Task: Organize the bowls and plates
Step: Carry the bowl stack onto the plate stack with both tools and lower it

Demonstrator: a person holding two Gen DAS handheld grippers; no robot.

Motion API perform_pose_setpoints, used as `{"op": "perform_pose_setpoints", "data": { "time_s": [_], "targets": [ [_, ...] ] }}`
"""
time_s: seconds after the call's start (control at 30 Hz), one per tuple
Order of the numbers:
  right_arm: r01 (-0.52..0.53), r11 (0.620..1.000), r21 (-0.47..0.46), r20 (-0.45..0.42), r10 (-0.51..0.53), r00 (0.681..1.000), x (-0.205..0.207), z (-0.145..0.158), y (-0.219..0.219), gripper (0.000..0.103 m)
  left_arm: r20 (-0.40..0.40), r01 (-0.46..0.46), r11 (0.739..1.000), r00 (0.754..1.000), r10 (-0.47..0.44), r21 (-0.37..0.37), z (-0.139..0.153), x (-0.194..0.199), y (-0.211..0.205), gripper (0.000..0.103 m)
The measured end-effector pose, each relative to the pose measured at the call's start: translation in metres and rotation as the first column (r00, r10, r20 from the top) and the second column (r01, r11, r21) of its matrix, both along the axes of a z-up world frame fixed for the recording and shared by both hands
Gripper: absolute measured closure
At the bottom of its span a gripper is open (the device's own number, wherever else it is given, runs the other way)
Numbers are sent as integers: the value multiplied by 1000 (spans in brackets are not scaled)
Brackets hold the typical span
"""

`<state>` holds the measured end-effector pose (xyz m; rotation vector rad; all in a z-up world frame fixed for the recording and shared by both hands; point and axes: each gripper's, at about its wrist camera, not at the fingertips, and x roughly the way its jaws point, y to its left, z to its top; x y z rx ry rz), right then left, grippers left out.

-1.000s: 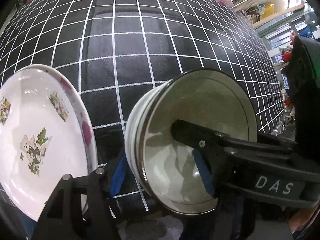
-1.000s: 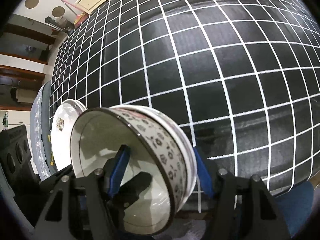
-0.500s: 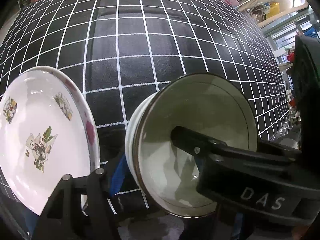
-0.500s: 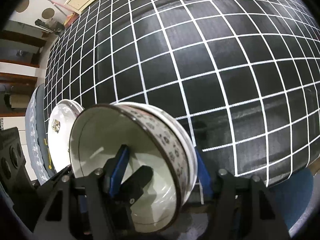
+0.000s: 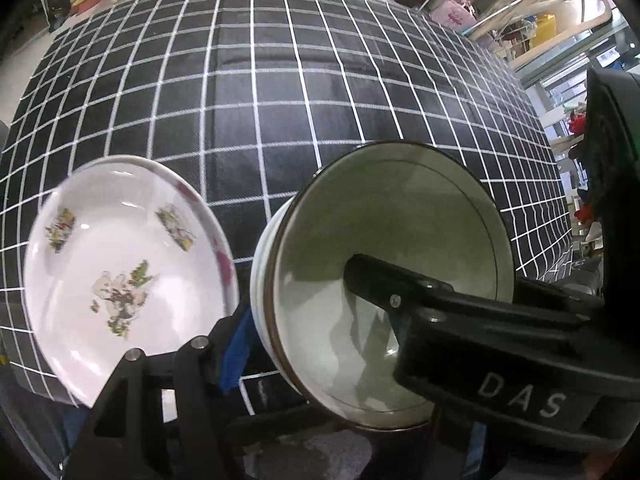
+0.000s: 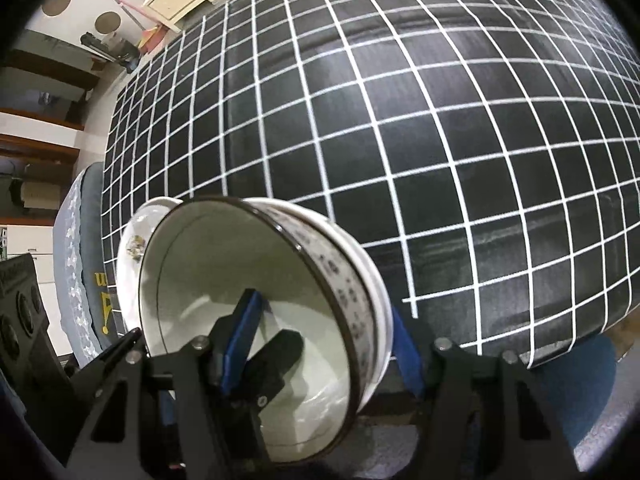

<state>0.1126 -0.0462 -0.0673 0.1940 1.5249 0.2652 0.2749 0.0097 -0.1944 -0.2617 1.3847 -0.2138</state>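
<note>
Two close downward views, shared bowl (image 5: 384,280)

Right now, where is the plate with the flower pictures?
In the left wrist view, the plate is lower left, tilted, beside the stacked bowls above the checked tablecloth.

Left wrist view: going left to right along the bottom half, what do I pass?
Decorated plate → left gripper's blue-padded finger → stacked bowls tipped on edge → right gripper's black finger marked DAS, reaching into the bowls.
</note>
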Motion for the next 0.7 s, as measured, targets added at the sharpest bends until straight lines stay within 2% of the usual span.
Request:
{"op": "perform_pose_setpoints", "data": {
  "time_s": [0.2,0.37,0.6,0.7],
  "targets": [
    [-34,999,5,24,34,999,2,18,29,37,19,-39,999,999,38,16,21,1,30,40],
    [-84,996,17,26,83,996,5,22,63,37,25,-90,996,996,89,27,25,-2,66,40],
    [-153,988,25,4,153,988,9,10,110,38,-6,-172,984,985,172,38,16,-7,120,40],
    [-176,984,27,-13,176,984,14,1,126,38,-19,-190,981,981,191,47,10,-7,129,40]
  ]
}}
